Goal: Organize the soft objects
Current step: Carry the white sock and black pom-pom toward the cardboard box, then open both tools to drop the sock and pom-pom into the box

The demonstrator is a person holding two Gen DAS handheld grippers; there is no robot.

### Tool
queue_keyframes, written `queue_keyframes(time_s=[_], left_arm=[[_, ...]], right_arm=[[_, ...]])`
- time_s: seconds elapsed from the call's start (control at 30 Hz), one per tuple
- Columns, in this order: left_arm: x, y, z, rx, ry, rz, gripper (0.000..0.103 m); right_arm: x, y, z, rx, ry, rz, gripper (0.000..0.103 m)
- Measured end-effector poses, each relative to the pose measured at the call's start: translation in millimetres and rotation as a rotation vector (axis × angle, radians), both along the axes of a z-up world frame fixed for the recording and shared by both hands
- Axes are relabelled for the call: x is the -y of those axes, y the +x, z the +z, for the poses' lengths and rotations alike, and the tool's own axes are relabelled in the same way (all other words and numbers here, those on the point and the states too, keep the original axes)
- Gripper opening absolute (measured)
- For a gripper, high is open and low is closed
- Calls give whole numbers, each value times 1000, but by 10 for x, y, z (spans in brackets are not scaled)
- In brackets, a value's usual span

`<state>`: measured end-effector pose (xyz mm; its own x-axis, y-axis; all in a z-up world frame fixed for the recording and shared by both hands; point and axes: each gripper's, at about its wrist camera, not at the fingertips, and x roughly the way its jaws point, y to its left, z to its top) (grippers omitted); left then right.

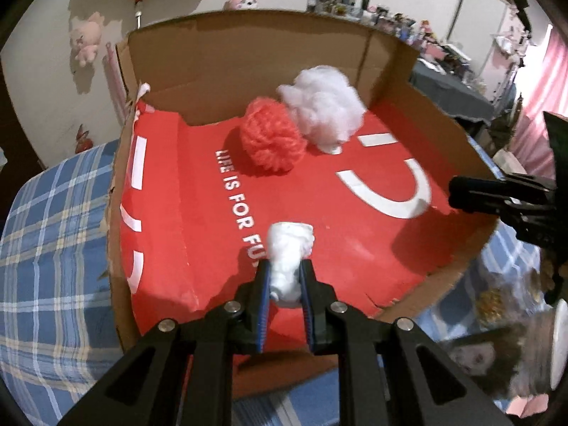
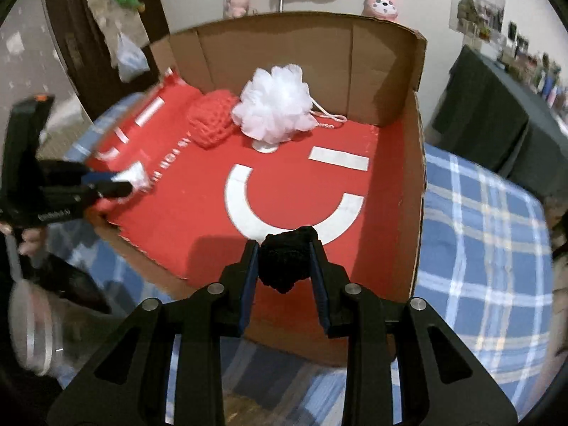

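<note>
Box (image 1: 213,64): cardboard, open top, red printed liner on its floor; it sits on a plaid-covered bed (image 1: 53,248).
Already in box: red yarn ball (image 1: 271,138) and white pouf (image 1: 323,113), touching each other, near the far wall, toward the far left corner in the right wrist view.
Left tongs (image 1: 287,277): jaws nearly together, clamped on a white wad (image 1: 289,252); wad bulges out past the tips. Held above the liner by the box's near left edge.
Right tongs (image 2: 285,266): jaws narrow, clamped on a black wad (image 2: 288,261) squeezed between the pads. Held over the near edge of the box, above the white ring print.
Step in hand (judged): carrying both wads in to set down with the other soft things.
How to do it well: bring each wad low over bare liner before letting go, since light fluff may drift or cling to the pads. Pick spots beside the ball and pouf, not on top. Keep the two tongs apart so they do not knock. Release fully, then lift straight up.
Floor space: wide bare liner along the near and right sides.
</note>
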<state>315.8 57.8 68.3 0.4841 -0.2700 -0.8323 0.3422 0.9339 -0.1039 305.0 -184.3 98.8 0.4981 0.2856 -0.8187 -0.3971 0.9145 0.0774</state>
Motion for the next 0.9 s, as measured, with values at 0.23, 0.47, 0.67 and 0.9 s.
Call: queue_keyframes(time_s=[0.23, 0.47, 0.67, 0.9], left_arm=[[-19, 102, -118, -13, 34, 27, 18], [26, 100, -165, -13, 56, 28, 33], [49, 74, -161, -4, 63, 24, 46], [67, -25, -56, 32, 51, 22, 64]], right_arm=[[-119, 107, -115, 12, -138, 4, 27], [-230, 89, -198, 25, -247, 19, 27], [-251, 85, -211, 35, -292, 21, 29], [-233, 40, -155, 58, -295, 8, 76]])
